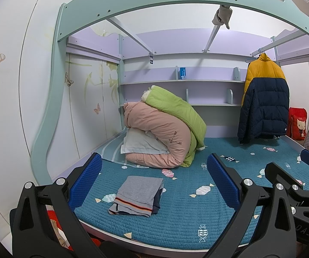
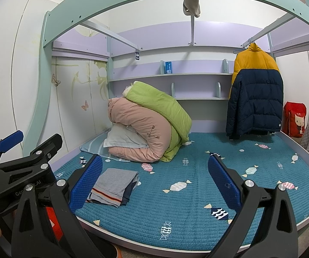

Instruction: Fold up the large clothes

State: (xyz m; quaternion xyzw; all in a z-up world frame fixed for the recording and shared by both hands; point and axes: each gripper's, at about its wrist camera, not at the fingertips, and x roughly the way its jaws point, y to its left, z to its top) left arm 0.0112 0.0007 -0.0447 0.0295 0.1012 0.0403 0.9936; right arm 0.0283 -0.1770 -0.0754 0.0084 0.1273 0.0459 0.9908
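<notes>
Well, both grippers hung over the near edge of the bed [image 1: 176, 232], pointing in along the mattress. The left gripper [image 1: 154, 182] had its blue fingers [image 1: 85, 182] spread wide with nothing between them, and the right gripper [image 2: 154, 182] was the same, its fingers [image 2: 223, 180] far apart and empty.

The big garment was the puffer jacket [image 1: 264, 99], hanging from a rail at the far right end of the bed, well away from both grippers. It was yellow across the shoulders and collar and navy below, thick and quilted in horizontal bands. It hung open at the front, with the near sleeve dangling lower than the hem, and a small round badge showed near the bottom corner. Its lower edge reached about to the mattress; whether it touched I could not tell.

Nearer, on the teal candy-print bed cover, lay a small folded stack of clothes [image 1: 139, 195]: a grey piece with an orange stripe on top and something dark blue under it. It sat flat and neat, in line with the left fingers' gap but not touched. Behind it, against the shelves, bedding was heaped: a pink quilt [image 1: 154, 133] with a green one [image 1: 176, 107] draped over it.
</notes>
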